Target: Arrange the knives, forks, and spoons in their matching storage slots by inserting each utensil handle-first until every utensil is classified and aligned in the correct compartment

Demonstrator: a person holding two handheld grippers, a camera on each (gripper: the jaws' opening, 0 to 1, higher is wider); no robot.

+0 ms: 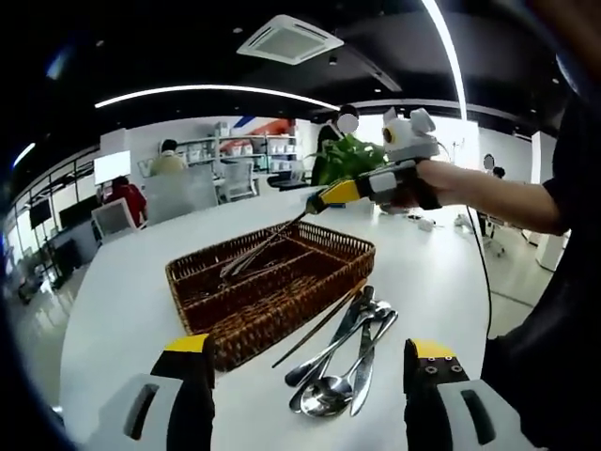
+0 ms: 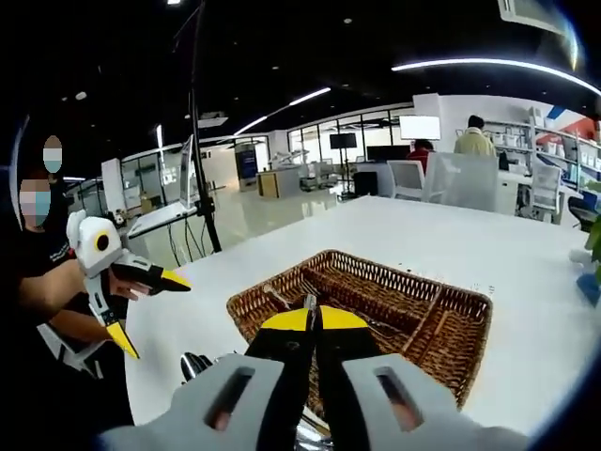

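Right gripper view: utensil (image 2: 282,297) behind shut fingers (image 2: 286,349).

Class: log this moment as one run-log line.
left gripper open | right gripper shut on utensil | over basket | loose cutlery on table

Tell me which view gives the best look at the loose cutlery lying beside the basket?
The left gripper view: the loose cutlery lies in full sight on the table, beside the wicker basket. In the right gripper view, just a bit peeks out beside the right tool.
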